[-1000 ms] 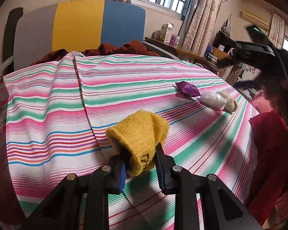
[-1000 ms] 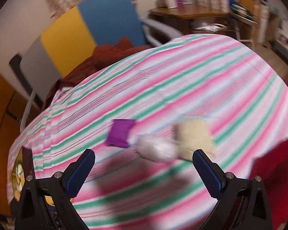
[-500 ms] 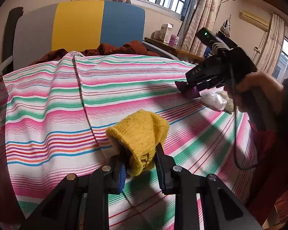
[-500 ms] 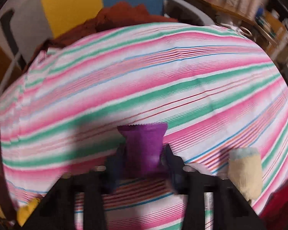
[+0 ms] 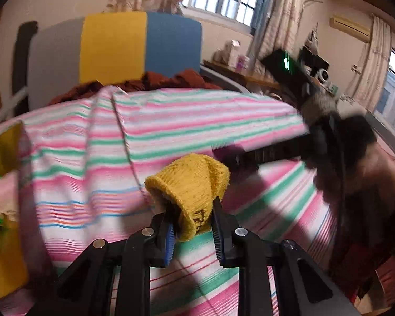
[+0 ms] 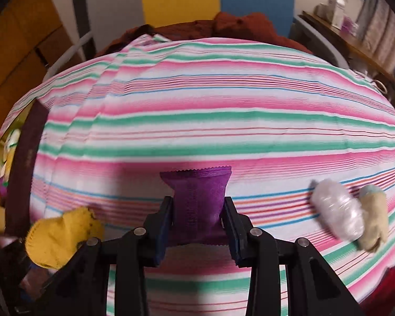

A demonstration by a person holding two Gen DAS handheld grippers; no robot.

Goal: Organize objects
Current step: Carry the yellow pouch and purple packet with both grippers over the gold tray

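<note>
Purple crinkle-edged foil sachet (image 6: pixel 197 205), on striped cloth a second ago, now clamped between right gripper (image 6: pixel 197 223) jaws, lifted clear. Yellow knitted sock (image 5: pixel 192 189) still pinched in left gripper (image 5: pixel 193 233). Both loads judged ready for sorting.

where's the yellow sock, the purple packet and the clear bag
yellow sock (image 5: pixel 189 184), left wrist view, on its knitted middle
purple packet (image 6: pixel 197 197), right wrist view, on its ribbed centre
clear bag (image 6: pixel 338 210), right wrist view, on its crinkled middle
</note>
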